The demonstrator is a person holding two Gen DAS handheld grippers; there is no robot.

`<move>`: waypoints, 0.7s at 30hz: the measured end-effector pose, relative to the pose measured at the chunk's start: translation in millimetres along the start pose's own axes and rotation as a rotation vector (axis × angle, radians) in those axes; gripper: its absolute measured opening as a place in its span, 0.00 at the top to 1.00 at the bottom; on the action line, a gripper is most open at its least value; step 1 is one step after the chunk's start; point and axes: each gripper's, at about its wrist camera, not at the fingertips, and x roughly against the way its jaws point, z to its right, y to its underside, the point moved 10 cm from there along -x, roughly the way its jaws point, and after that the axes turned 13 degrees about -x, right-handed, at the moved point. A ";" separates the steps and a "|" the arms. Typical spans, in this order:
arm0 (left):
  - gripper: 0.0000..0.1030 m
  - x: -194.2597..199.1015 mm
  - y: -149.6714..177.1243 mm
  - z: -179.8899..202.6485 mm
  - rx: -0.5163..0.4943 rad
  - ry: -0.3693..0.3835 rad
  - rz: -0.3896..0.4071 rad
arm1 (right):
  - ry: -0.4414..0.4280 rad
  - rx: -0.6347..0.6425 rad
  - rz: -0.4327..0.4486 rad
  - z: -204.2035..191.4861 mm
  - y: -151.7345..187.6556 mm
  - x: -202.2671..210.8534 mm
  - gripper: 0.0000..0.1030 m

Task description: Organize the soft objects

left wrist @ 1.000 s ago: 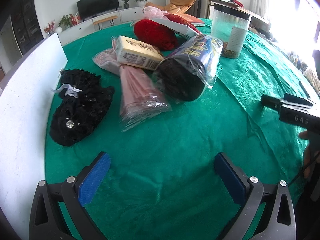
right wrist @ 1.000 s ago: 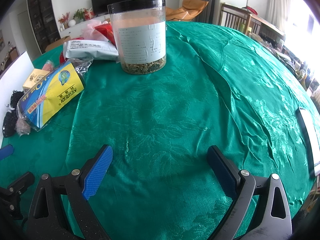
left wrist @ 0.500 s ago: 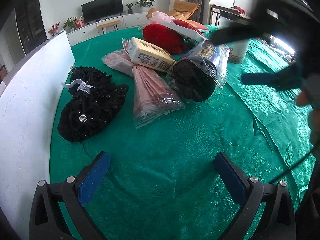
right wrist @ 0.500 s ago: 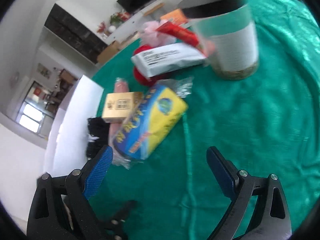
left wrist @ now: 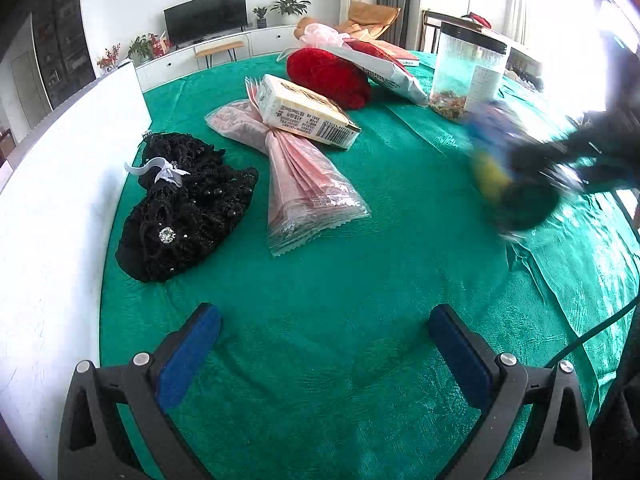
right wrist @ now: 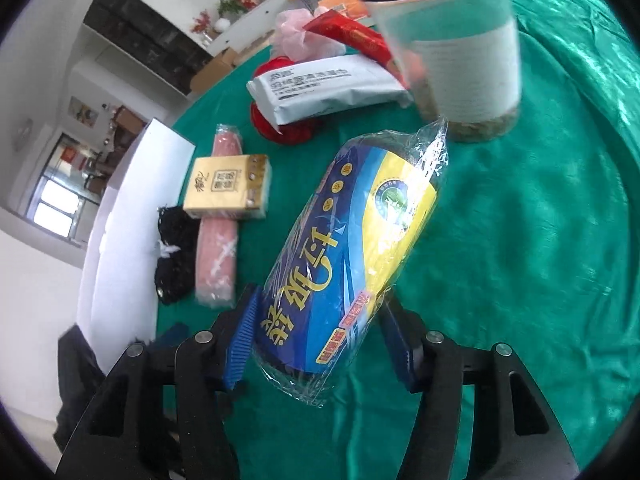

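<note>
Right fingers [right wrist: 240, 344]: blue pads, just closed in, clamped on the near end of the blue-and-yellow roll [right wrist: 352, 256].
Left gripper [left wrist: 324, 354]: jaws apart, nothing between.
Roll axis: long axis runs away from the gripper, far end toward the clear jar [right wrist: 460, 52].
Surface: green tablecloth [left wrist: 360, 280]; white board [left wrist: 48, 200] on the left.
Room: television [left wrist: 206, 14] on the far wall.

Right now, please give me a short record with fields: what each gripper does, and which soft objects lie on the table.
right gripper: fingers have just been closing, now clamped on the blue-yellow roll
left gripper: open, nothing between its fingers, above the green tablecloth
lying on cloth: black lace item, pink packet, tissue pack on top of it, red bundle
behind: clear jar
</note>
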 end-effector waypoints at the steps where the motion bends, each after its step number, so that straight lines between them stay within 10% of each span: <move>1: 0.00 -0.1 -0.1 -0.1 0.000 0.000 0.000 | 0.017 0.012 -0.006 11.3 2.8 7.9 0.42; 7: 0.00 0.0 0.0 0.0 0.001 -0.001 0.000 | 0.096 0.102 0.014 69.0 -24.0 41.3 0.38; 14: 0.00 -0.1 -0.1 -0.4 0.002 -0.003 0.001 | 0.101 -0.118 0.318 126.3 -54.0 83.4 0.26; 21: 0.00 -0.5 -0.5 -0.9 0.002 -0.003 0.001 | 0.147 -0.057 0.513 115.2 -38.3 104.2 0.25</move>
